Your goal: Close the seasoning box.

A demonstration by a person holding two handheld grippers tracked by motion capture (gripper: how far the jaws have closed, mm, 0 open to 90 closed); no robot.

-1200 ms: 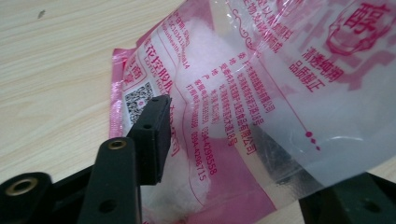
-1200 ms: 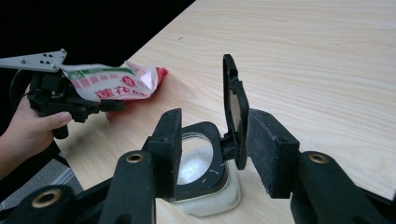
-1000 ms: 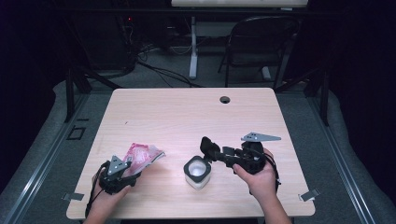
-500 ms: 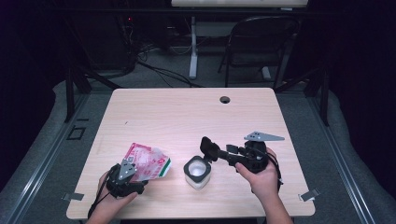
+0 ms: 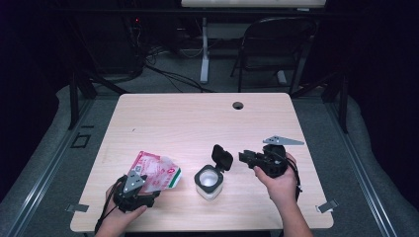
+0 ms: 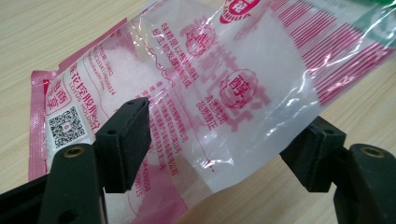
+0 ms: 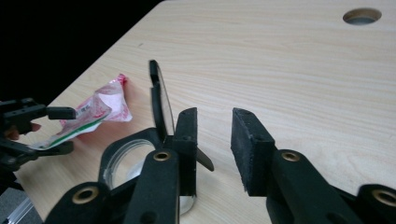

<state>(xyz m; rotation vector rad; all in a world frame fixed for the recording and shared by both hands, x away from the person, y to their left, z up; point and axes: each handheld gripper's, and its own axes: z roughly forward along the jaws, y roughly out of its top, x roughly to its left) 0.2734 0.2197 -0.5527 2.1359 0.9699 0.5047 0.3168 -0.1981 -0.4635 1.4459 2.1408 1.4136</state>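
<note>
A clear and pink bag of white grains [image 5: 157, 173] [image 6: 224, 70] lies at the table's front left. It slants through my left gripper [image 5: 147, 191] [image 6: 224, 135], one jaw over it and one under. Those jaws stand wide and open, have just closed a trifle, and the pads do not pinch the bag. A small jar [image 5: 208, 181] [image 7: 126, 158] stands at front centre, its black hinged lid [image 5: 222, 157] [image 7: 156, 102] upright. My right gripper [image 5: 245, 157] [image 7: 215, 116] sits just right of the lid. Its jaws have just been closing, stay open, and hold nothing.
The wooden table [image 5: 197, 123] has a cable hole [image 5: 238, 105] near its far edge. A folding chair [image 5: 276, 49] and cables stand on the floor beyond it. Metal clips [image 5: 326, 206] sit at the front corners.
The bag has gone from bunched up to spread out, and the left hand has shifted toward the front edge. The right gripper's jaws have narrowed and now stand apart from the lid.
</note>
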